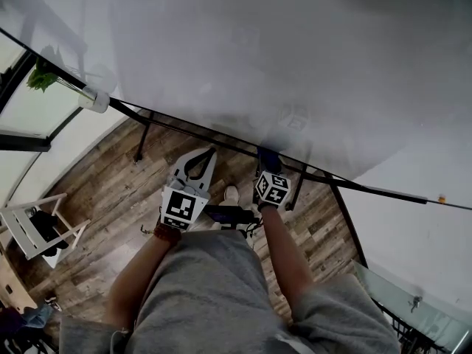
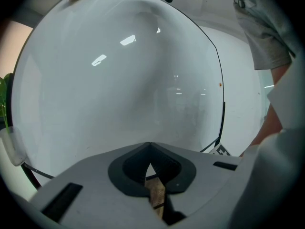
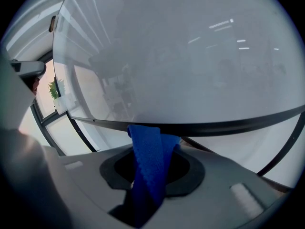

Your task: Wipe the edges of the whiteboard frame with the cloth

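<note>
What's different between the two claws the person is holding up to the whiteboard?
The right claw is shut on a blue cloth; the left claw is shut on nothing. The right claw's cloth meets the bottom edge of the whiteboard frame, while the left claw only points at the whiteboard. Both are shut and held near that bottom edge.

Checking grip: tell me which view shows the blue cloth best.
The right gripper view: the cloth fills the shut jaws, its top at the whiteboard frame. The head view shows only a blue patch; the left gripper view shows none.
</note>
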`<state>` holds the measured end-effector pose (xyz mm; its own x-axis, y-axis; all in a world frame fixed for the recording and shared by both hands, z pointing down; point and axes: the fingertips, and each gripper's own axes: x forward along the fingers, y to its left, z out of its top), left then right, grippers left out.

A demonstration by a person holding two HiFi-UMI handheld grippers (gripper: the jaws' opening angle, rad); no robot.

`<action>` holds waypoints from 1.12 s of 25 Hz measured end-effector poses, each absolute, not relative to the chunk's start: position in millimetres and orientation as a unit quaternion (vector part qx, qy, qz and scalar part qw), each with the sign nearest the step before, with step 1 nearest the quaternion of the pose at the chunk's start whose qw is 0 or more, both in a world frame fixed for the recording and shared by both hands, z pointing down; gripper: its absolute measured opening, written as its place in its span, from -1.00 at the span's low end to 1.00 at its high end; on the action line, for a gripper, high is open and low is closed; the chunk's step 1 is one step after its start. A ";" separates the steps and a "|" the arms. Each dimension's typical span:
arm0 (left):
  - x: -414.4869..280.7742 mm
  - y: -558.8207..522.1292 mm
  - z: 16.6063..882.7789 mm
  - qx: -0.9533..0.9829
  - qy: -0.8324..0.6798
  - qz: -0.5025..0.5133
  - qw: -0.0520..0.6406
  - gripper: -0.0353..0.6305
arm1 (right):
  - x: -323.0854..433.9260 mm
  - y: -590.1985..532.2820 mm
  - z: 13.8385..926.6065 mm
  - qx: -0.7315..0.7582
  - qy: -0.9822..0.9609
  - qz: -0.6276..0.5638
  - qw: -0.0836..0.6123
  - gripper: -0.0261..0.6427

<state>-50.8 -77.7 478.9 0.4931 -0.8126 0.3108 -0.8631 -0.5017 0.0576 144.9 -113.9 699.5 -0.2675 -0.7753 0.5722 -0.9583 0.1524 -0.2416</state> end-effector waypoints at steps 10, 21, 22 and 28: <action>-68.6 -73.8 477.7 0.853 -0.498 0.119 0.102 -0.87 | 123.5 -117.6 699.5 0.577 -0.747 0.290 0.158 -0.54; -83.6 -70.6 477.2 0.855 -0.494 0.118 0.100 -0.87 | 100.9 -119.9 699.3 0.575 -0.749 0.291 0.154 -0.54; -86.0 -71.3 477.6 0.857 -0.492 0.118 0.099 -0.87 | 97.0 -120.7 700.2 0.573 -0.751 0.288 0.157 -0.54; -94.4 -76.1 472.9 0.863 -0.483 0.114 0.095 -0.87 | 85.0 -120.7 699.2 0.572 -0.753 0.281 0.164 -0.54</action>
